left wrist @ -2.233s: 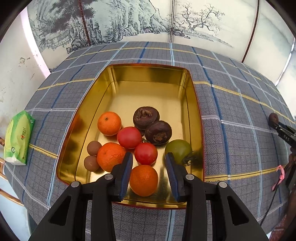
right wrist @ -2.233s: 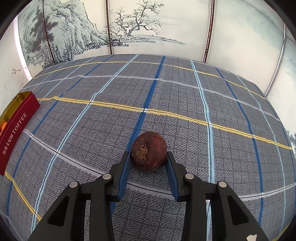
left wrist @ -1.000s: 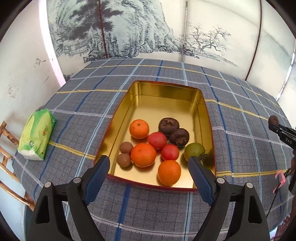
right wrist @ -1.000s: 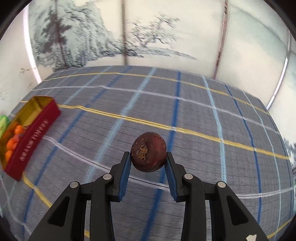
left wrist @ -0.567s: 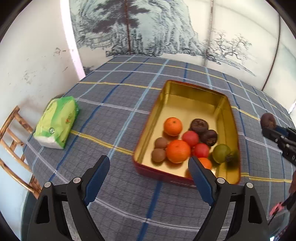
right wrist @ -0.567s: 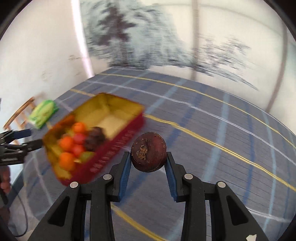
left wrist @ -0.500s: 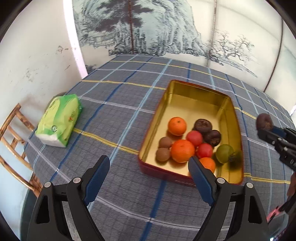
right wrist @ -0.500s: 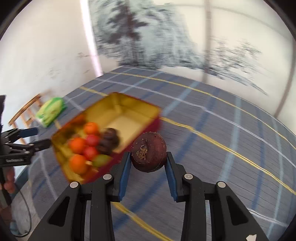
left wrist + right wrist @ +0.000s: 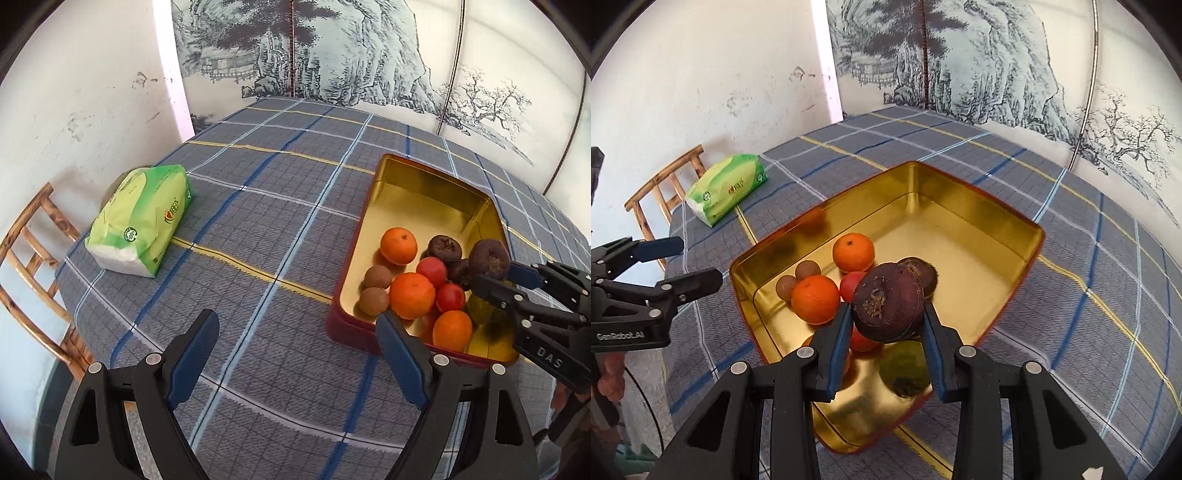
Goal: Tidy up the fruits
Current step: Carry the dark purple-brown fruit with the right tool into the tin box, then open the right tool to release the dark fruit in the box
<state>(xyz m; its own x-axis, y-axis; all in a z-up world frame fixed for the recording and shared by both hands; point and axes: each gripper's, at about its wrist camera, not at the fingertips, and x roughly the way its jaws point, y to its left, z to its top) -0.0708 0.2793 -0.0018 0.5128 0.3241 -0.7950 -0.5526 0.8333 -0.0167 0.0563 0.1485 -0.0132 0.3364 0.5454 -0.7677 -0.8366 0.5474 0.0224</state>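
My right gripper is shut on a dark purple mangosteen and hangs over the gold tin, above the fruit lying in it. Seen from the left wrist, that gripper with the mangosteen reaches in over the tin's right side. Inside lie oranges, red fruits, two small brown fruits, dark mangosteens and a green fruit. My left gripper stands open over bare cloth, left of the tin, nothing between its fingers.
A green tissue pack lies on the checked tablecloth at the left. Past the table's left edge stands a wooden chair. A painted wall panel closes the far side.
My right gripper has swung left with the mangosteen, from beside the tin to over the fruit in it. My left gripper has drawn away leftward, the tin sliding to the right of its view.
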